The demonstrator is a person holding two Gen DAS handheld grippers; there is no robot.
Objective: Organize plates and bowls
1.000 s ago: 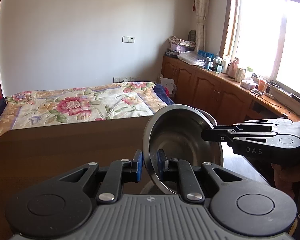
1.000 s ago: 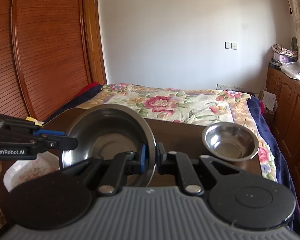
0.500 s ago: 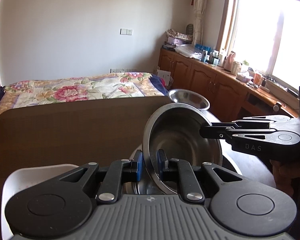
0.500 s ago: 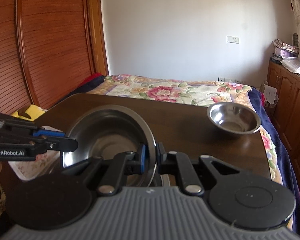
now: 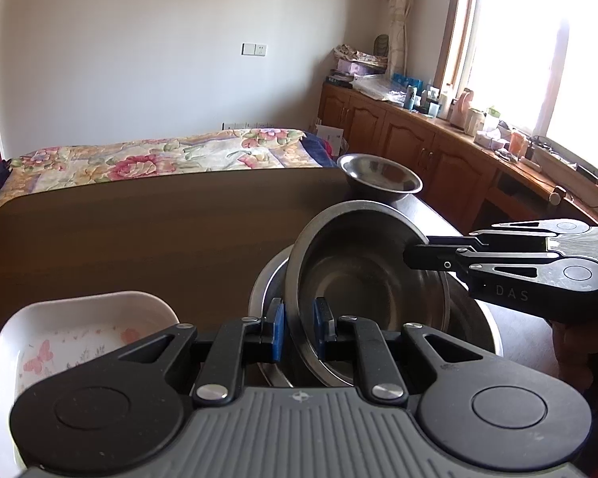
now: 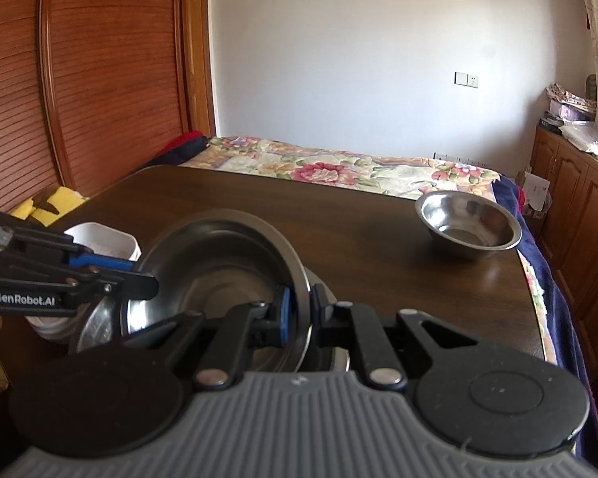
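Beside held steel bowl (image 5: 362, 279): white dish (image 5: 79, 330) (floral), small bowl (image 6: 468, 225) apart.

This was a bedroom in a home. A bed (image 6: 339, 169) with a flowered quilt lay at twelve o'clock beyond the dark wooden table (image 6: 339, 231). Slatted wooden wardrobe doors (image 6: 99, 71) stood at ten o'clock. Low wooden cabinets (image 5: 418, 147) crowded with bottles ran under a bright curtained window (image 5: 538, 47) at two o'clock.
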